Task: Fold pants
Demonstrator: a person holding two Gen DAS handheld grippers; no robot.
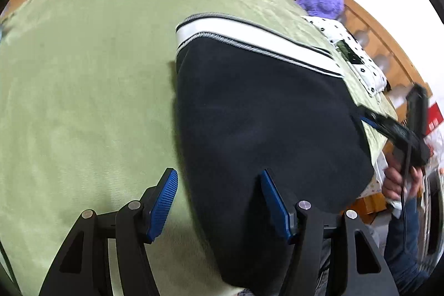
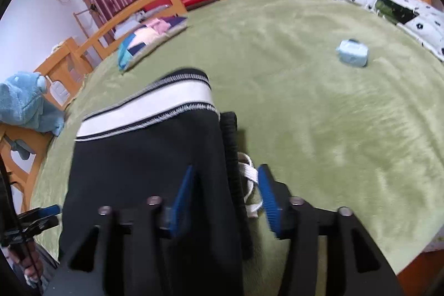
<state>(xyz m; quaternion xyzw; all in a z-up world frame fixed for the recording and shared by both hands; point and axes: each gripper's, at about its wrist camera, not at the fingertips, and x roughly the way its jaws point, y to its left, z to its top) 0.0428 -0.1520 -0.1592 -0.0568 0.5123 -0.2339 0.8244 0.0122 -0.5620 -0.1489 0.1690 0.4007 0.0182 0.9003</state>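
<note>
Pants (image 1: pixel 263 115), soft black folded slab, white ribbed stripe, fuzzy green blanket (image 1: pixel 83 88), left claw (image 1: pixel 219 201) and right claw (image 2: pixel 226 196) both released

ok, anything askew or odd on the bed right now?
Only the white drawstring: it spills out past the folded black pants onto the green blanket, between the open right gripper jaws. Otherwise the fold looks tidy.

Both tongs (image 1: pixel 219 201) (image 2: pixel 226 197) agape (angled downward)
</note>
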